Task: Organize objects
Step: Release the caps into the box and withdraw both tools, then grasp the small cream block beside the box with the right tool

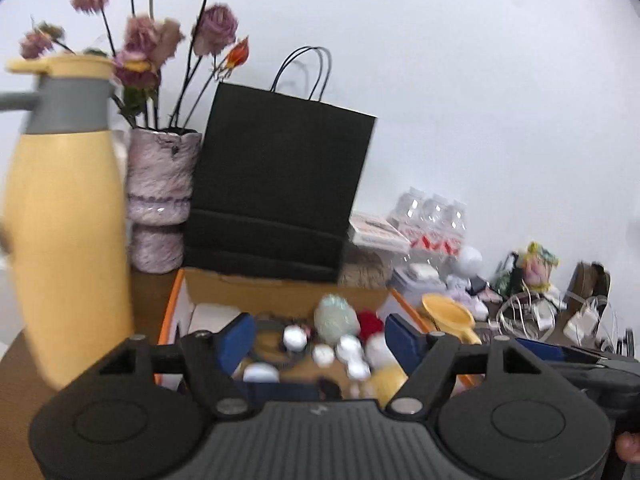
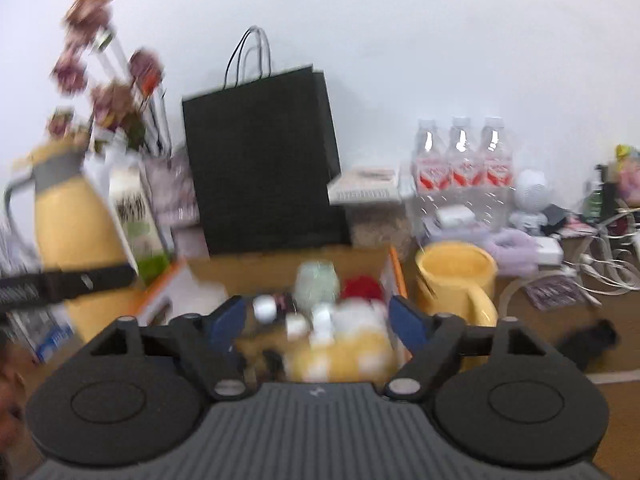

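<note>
Both the left claw [image 1: 320,336] and the right claw [image 2: 318,320] hang released, grasping nothing, above the cardboard box [image 1: 280,290]; small white, green and red objects [image 1: 336,318] lie inside it. The black paper bag [image 1: 276,176] stands just behind the box; the yellow mug [image 2: 456,280] sits beside it on the desk [image 2: 560,320].

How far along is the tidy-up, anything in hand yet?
Done: the open cardboard box already holds a jumble of small white, green and red items. In hand: nothing; the left gripper and right gripper both hover open above it. Left: the yellow mug, the yellow thermos jug and the tangle of white cables outside the box.
</note>
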Tool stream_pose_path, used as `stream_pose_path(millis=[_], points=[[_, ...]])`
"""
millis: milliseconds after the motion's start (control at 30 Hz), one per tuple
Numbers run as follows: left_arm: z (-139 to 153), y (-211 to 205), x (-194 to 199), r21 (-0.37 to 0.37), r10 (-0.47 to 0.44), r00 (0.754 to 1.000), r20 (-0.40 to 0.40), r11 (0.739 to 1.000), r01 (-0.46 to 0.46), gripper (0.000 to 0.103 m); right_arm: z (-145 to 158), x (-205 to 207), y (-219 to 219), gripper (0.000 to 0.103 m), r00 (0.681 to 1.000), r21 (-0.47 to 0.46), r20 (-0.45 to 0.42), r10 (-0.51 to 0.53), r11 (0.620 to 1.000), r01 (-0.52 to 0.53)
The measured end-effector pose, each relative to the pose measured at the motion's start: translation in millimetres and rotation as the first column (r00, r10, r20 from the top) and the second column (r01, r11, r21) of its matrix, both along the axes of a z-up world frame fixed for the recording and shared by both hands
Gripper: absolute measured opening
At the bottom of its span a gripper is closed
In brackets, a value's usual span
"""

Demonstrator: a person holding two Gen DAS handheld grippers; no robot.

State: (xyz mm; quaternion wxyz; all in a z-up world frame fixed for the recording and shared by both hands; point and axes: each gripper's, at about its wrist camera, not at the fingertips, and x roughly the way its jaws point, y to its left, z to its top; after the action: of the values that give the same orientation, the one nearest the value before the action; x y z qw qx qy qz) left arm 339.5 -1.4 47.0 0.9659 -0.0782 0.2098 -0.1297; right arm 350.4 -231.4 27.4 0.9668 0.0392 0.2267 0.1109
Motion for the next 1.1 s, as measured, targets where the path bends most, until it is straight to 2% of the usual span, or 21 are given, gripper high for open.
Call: stream_pose_path(millis=[67, 133, 200, 267, 367, 433, 533, 700, 800, 933, 1000, 1033, 1100], points=[[-13.8, -8.0, -47.2, 0.038, -0.001, 1.000, 0.019, 0.999, 0.001, 0.073, -10.2, -38.3, 7.1, 0.087, 1.000, -0.057, 0.012, 0.004, 0.998, -0.004], [-31.2, -13.2, -90.7, 0.063, 0.000, 1.000, 0.015, 0.998, -0.001, 0.073, -24.4, -78.6, 10.3, 0.089, 0.999, -0.054, 0.001, 0.047, 0.997, -0.047], [-51.4, -15.2, -134.5, 0.073, -0.008, 1.000, -0.009, 0.997, 0.008, 0.076, -39.1, -119.4, 10.5, 0.089, 0.996, -0.027, -0.033, 0.077, 0.997, -0.078], [-71.4, -14.0, -171.0, 0.100, -0.003, 0.999, -0.049, 0.995, 0.008, 0.077, -50.5, -155.7, 14.3, 0.088, 0.991, -0.046, -0.082, 0.105, 0.993, -0.109], [-89.9, -7.0, -207.8, 0.127, 0.046, 0.989, -0.139, 0.992, -0.028, 0.077, -55.2, -214.0, 21.4, 0.096, 0.983, -0.131, -0.095, 0.159, 0.977, -0.171], [-94.3, -0.4, -228.4, 0.131, 0.055, 0.986, -0.158, 0.991, -0.034, 0.077, -53.1, -243.5, 19.6, 0.100, 0.975, -0.146, -0.087, 0.206, 0.965, -0.217], [-94.9, 3.9, -244.4, 0.144, 0.073, 0.984, -0.161, 0.988, -0.050, 0.077, -50.8, -268.7, 12.6, 0.101, 0.975, -0.148, -0.086, 0.205, 0.965, -0.216], [-90.4, 2.2, -241.7, 0.148, 0.067, 0.990, -0.123, 0.988, -0.048, 0.073, -56.8, -263.3, -1.2, 0.101, 0.985, -0.125, -0.118, 0.123, 0.983, -0.137], [-83.1, 0.5, -221.4, 0.157, 0.050, 0.995, -0.085, 0.987, -0.037, 0.070, -57.0, -250.5, -6.9, 0.101, 0.989, -0.132, -0.098, 0.111, 0.984, -0.123], [-76.0, -4.6, -162.5, 0.222, 0.058, 0.997, -0.042, 0.974, -0.047, 0.069, -56.0, -205.1, -8.7, 0.099, 0.993, -0.135, -0.043, 0.108, 0.984, -0.113], [-76.0, -10.4, -127.8, 0.249, 0.034, 0.999, -0.011, 0.968, -0.030, 0.068, -62.8, -165.1, -5.2, 0.092, 0.996, -0.155, -0.066, 0.067, 0.985, -0.077], [-78.3, -13.0, -109.0, 0.268, 0.018, 1.000, -0.008, 0.963, -0.015, 0.068, -65.2, -146.5, -4.1, 0.086, 0.997, -0.157, -0.068, 0.045, 0.986, -0.055], [-87.3, -17.9, -66.3, 0.307, -0.003, 0.999, -0.047, 0.952, 0.018, 0.067, -70.7, -104.1, -2.9, 0.085, 0.996, -0.135, -0.086, 0.023, 0.990, -0.035]])
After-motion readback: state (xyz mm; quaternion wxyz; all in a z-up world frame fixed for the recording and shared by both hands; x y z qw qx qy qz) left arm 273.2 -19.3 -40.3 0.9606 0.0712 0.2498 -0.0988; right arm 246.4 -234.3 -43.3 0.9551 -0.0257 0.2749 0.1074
